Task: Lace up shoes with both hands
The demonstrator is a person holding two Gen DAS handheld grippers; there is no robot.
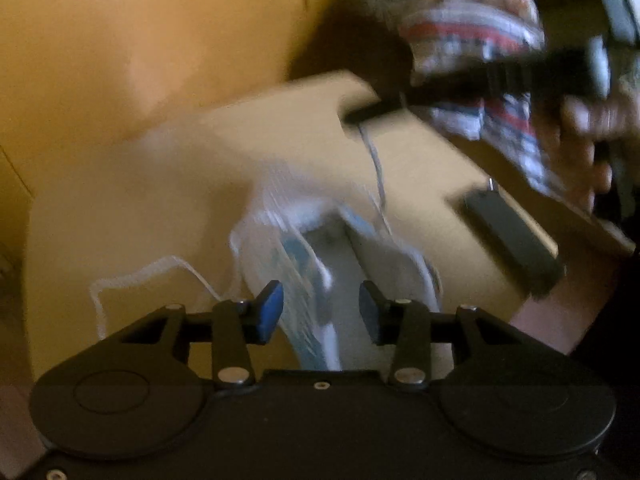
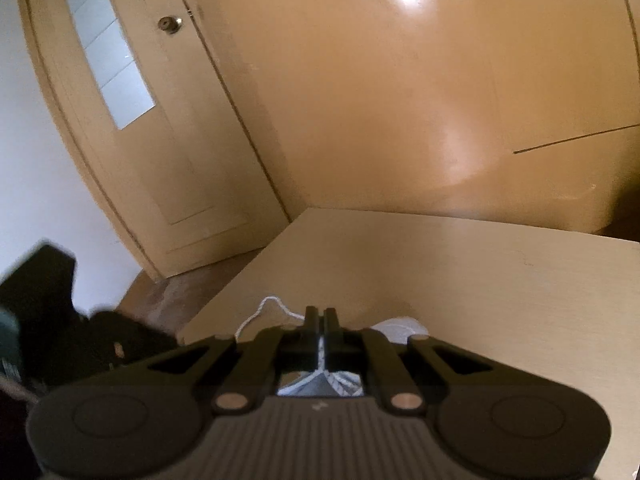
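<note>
Shoe [image 1: 320,264]: lacing unfinished, judged.
Lace [image 2: 264,312]: pinched by closed right gripper [image 2: 322,320].
Left gripper [image 1: 320,312]: half-open, nothing gripped.

Both wrist cams look down close; shared: table [image 1: 420,168], shoe [image 1: 312,264].

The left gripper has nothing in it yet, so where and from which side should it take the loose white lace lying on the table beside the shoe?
Grip the loose lace on its raised loop left of the shoe, coming from above with the fingers straddling the strand. There it lies clear of the shoe on bare table; blur hides its tip.
</note>
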